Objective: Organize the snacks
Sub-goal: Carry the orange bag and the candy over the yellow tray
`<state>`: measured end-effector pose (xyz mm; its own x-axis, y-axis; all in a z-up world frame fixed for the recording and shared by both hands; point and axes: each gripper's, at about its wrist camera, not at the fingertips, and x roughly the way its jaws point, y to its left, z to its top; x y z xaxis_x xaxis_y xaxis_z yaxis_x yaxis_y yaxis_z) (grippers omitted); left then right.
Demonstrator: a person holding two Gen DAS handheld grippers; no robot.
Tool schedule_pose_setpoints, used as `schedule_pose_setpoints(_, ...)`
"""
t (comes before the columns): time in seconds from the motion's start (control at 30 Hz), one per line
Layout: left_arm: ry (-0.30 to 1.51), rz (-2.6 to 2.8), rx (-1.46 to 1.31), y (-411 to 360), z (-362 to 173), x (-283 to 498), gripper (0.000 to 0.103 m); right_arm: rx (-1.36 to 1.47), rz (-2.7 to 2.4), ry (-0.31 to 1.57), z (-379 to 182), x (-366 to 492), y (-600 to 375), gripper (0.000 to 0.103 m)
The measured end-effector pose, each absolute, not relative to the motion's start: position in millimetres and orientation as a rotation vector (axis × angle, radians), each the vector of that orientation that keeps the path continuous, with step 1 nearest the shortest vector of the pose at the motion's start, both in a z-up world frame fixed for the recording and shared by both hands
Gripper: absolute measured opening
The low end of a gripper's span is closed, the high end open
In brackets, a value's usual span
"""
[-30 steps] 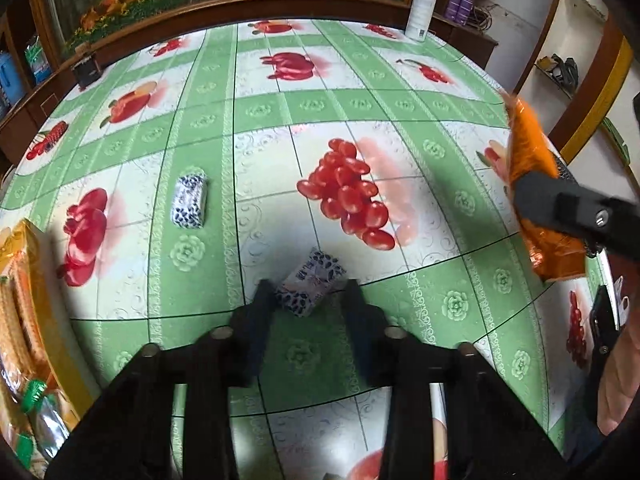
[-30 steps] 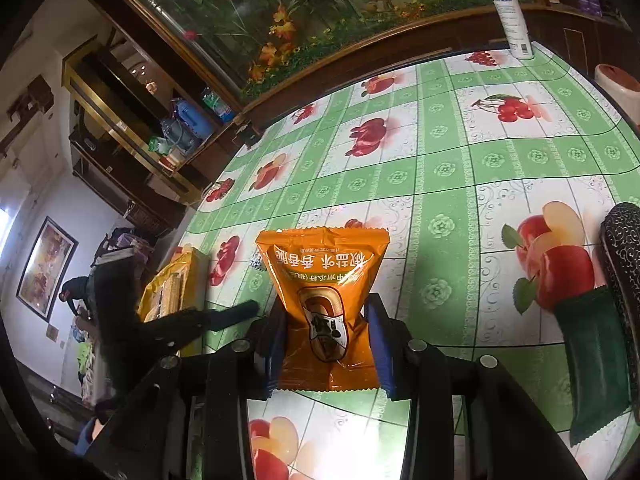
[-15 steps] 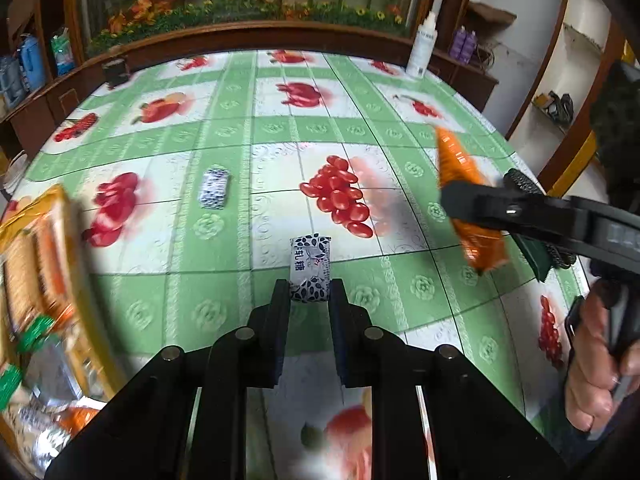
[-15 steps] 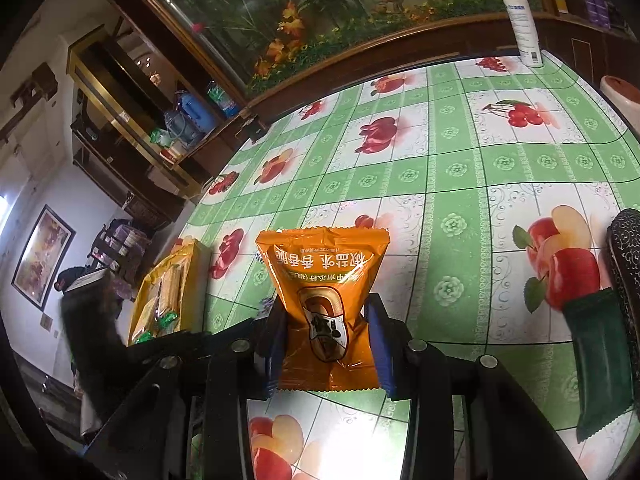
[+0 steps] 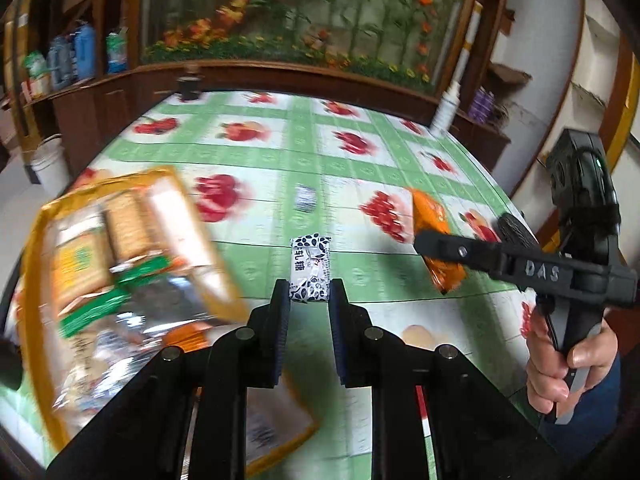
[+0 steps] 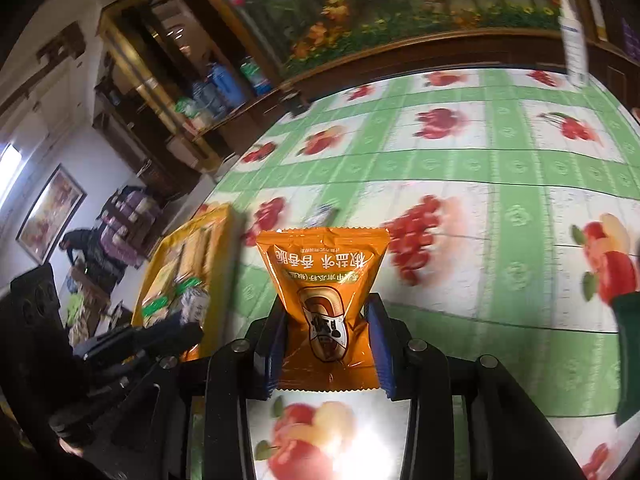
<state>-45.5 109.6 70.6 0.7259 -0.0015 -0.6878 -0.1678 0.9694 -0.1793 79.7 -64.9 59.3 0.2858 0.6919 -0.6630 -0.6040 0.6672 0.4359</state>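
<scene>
- My left hand-held gripper [image 5: 309, 296] is clamped on the near end of a small white candy bar with black speckles [image 5: 311, 269]; the jaws sit as narrow as they go, pads pressing both long sides, so the bar sticks out forward, off the desk [image 5: 360, 160].
- My right hand-held gripper [image 6: 326, 340] is closed on the lower half of an orange snack packet [image 6: 324, 276]; the wrapper crumples inward at the pads and its printed top fans out above them, clear of the desk; I judge a low pinch keeps the crisp contents from being crushed.
- Both loads appear headed for the orange tray [image 5: 38, 240] at the desk's left edge, which already holds biscuit packs and foil wrappers; I read this as the carry step, with the drop-off not yet done.
- A second speckled candy [image 5: 305, 199] lies loose on the desk further off, well apart from both grippers; in my judgement that one waits for a later pass.
- The left wrist view shows the right gripper from the side and the person's hand [image 5: 560, 360] around its handle, which the right view cannot show.
- The right wrist view gives the packet's print and the tray's far side; it also catches a dark green packet [image 6: 628, 344] at the right edge, absent from the left view.
- The tray contents are blurred in the left view, so I cannot count them.
</scene>
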Motion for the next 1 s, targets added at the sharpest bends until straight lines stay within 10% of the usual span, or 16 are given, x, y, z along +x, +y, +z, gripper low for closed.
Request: schedule_pose_setpoints(1.0,0.723,0.362,-0.318,203,39,-119,0.017,-0.037,1.099,0.937,60,-5,100,0.038)
